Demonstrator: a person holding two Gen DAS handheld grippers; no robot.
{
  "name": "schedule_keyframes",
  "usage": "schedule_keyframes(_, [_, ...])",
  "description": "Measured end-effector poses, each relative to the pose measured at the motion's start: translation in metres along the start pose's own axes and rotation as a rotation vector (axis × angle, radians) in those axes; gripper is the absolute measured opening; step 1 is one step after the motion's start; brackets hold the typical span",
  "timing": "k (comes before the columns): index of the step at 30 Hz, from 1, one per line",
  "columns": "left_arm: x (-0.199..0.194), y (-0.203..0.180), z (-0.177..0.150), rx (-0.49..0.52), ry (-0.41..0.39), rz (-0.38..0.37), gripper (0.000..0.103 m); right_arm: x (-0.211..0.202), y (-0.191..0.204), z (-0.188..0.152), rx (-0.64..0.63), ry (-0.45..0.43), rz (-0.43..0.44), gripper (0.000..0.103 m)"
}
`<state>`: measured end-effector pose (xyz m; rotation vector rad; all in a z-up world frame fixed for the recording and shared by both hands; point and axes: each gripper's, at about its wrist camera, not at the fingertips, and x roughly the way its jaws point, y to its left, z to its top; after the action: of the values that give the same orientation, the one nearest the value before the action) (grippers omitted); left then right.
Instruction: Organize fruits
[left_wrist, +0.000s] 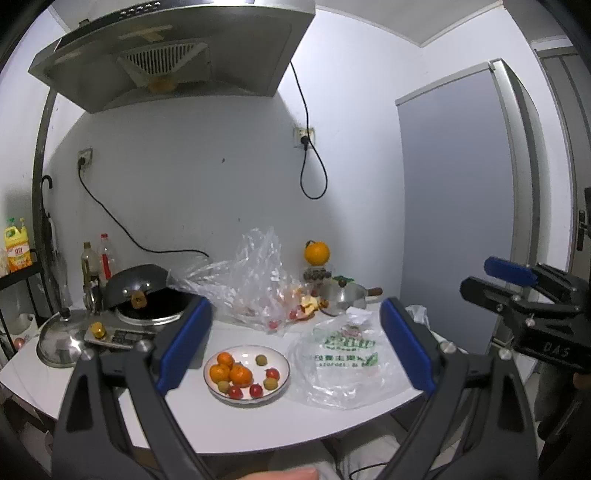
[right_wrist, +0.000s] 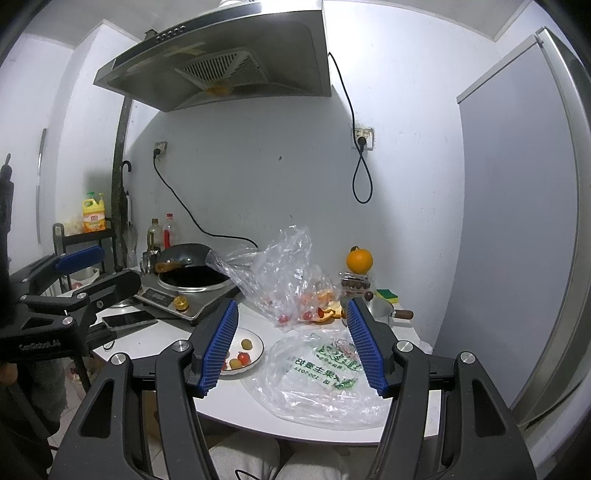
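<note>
A white plate (left_wrist: 280, 360) on the white table holds three tangerines (left_wrist: 231, 371), small red tomatoes (left_wrist: 256, 390) and green-yellow fruits (left_wrist: 261, 359). The plate also shows in the right wrist view (right_wrist: 256, 343), partly hidden by the finger. A clear bag (left_wrist: 258, 280) behind it holds more red fruits and orange pieces. A flat printed bag (left_wrist: 343, 365) lies right of the plate. A large orange (left_wrist: 316, 253) stands at the back. My left gripper (left_wrist: 295, 343) is open and empty, held above and in front of the plate. My right gripper (right_wrist: 291, 343) is open and empty over the printed bag (right_wrist: 325, 373).
An induction cooker with a black wok (left_wrist: 147, 295) stands at back left, a steel lid (left_wrist: 62, 338) beside it. A phone (right_wrist: 127, 319) lies near the cooker. A small steel pot (left_wrist: 345, 295) and a green-yellow sponge (right_wrist: 387, 294) sit at back right. A fridge (left_wrist: 461, 206) stands right.
</note>
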<state>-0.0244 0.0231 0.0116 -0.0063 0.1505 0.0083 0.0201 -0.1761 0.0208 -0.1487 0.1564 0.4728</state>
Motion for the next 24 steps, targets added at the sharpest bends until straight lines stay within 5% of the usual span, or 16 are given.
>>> schedule_keyframes(24, [0.002, 0.0017, -0.0014, 0.005, 0.0, 0.0, 0.094, 0.0006, -0.0008, 0.0009, 0.0, -0.004, 0.001, 0.065])
